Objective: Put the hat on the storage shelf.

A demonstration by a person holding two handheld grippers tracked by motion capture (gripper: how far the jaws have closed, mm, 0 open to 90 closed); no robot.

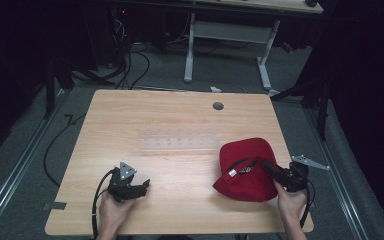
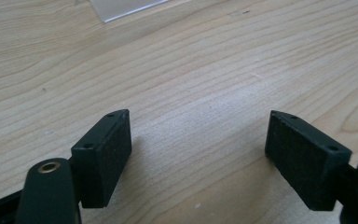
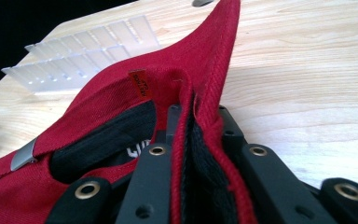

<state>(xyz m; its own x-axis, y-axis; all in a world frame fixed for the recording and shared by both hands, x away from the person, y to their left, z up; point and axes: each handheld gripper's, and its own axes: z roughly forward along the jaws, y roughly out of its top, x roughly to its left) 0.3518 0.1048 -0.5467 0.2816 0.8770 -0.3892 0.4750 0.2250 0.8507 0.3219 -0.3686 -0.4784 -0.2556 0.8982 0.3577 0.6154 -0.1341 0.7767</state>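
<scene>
Red cap (image 1: 247, 167) at the table's (image 1: 180, 120) right near corner, rim pinched between the clamped jaws of the right gripper (image 1: 270, 169); clear plastic strip (image 1: 177, 140) beyond, left gripper (image 1: 142, 187) spread wide, resting well apart.

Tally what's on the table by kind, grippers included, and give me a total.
Red cap: 1
Clear plastic sheet: 1
Handheld grippers: 2, the left gripper open over bare wood, the right gripper shut on the cap's edge
Total: 4
</scene>
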